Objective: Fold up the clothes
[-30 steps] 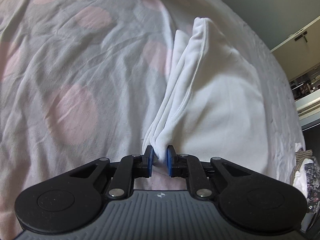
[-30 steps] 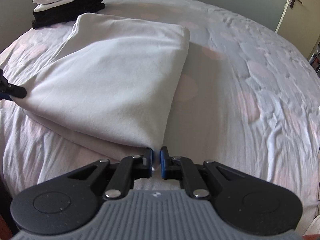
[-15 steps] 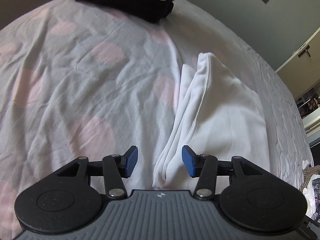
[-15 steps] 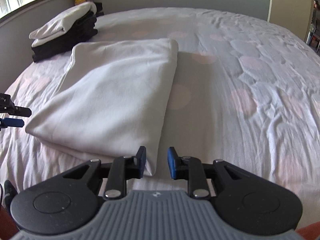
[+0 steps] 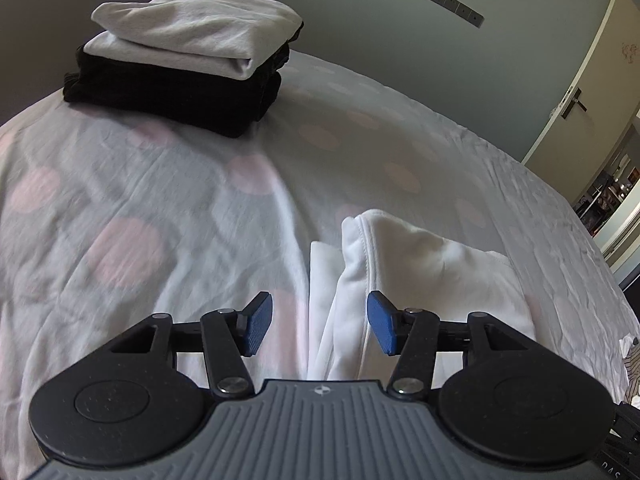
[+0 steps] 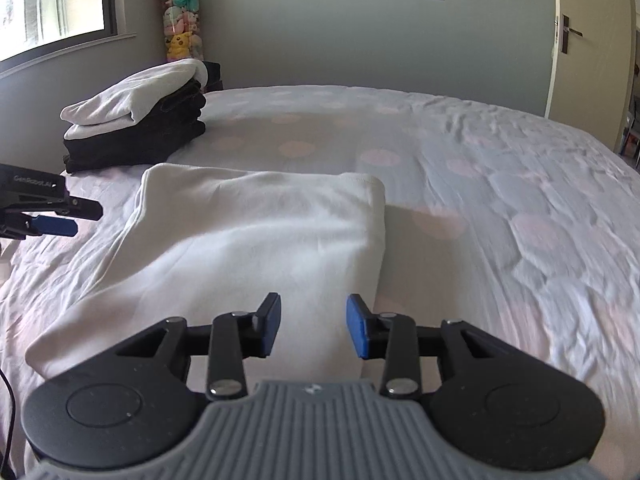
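A folded white garment [image 6: 260, 236] lies flat on the bed; in the left wrist view its layered edge [image 5: 400, 272] lies in front of me. My left gripper [image 5: 318, 324] is open and empty, raised just above the garment's near-left edge; it also shows in the right wrist view [image 6: 56, 216] at the garment's left side. My right gripper [image 6: 313, 330] is open and empty, held above the garment's near edge.
A stack of folded black and white clothes [image 5: 180, 64] [image 6: 136, 120] sits at the bed's far-left corner. The bed cover [image 6: 500, 200] is white with pink dots. A door [image 5: 580, 92] stands at the right, a window [image 6: 52, 4] at the left. Loose clothing [image 5: 632, 364] lies off the bed's right edge.
Both grippers were shut on the garment's near corners; both have opened, let it go and lifted back. The garment now rests flat on the bed.
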`<state>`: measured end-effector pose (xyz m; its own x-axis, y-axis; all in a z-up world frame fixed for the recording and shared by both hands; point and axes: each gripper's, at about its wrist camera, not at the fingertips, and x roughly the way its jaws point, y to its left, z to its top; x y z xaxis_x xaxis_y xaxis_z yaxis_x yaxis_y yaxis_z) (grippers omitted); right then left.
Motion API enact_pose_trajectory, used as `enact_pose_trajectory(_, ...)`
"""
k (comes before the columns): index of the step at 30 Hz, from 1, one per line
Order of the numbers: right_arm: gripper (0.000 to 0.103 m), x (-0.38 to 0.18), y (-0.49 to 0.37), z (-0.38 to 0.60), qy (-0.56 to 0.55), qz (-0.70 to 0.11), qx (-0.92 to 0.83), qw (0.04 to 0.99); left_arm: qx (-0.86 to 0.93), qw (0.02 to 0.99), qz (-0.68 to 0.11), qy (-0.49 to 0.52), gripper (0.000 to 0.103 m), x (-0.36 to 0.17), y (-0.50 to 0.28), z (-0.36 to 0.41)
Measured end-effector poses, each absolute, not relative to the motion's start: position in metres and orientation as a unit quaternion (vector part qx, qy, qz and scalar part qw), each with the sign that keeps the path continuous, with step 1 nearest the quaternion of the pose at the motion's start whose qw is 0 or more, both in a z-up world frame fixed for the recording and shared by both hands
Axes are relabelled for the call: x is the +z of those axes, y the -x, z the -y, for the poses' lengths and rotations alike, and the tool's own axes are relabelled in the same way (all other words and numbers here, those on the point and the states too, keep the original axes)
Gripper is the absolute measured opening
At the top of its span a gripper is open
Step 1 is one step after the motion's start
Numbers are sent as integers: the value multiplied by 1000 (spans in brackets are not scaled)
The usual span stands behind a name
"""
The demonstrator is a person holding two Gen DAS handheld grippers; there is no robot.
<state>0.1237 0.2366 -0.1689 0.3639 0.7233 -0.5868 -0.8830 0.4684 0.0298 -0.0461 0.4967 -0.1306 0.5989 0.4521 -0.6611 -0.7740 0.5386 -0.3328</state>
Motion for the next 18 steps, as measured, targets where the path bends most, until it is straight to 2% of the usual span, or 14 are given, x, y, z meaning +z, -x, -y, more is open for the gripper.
enact_pose_trajectory(4, 46, -169, -125, -272, 151, -259, 516, 802, 340, 853, -253, 304, 62, -138, 29, -515)
enact_pose_trajectory(6, 47, -169, -123, -290, 159, -256, 524, 796, 324, 862, -247, 303, 55, -144, 24, -520)
enact_pose_trajectory(8, 47, -168, -121, -307, 173, -253, 530, 791, 302, 867, -246, 310, 30, -151, 22, -521)
enact_pose_trajectory(9, 47, -168, -121, -315, 177, -252, 532, 789, 293, 870, -247, 309, 27, -155, 22, -520)
enact_pose_trajectory(10, 48, -166, -122, -323, 177, -255, 534, 786, 285, 874, -247, 308, 19, -159, 21, -519)
enact_pose_trajectory(18, 49, -147, -140, -370, 142, -310, 539, 770, 211, 912, -209, 284, 9, -157, 25, -508)
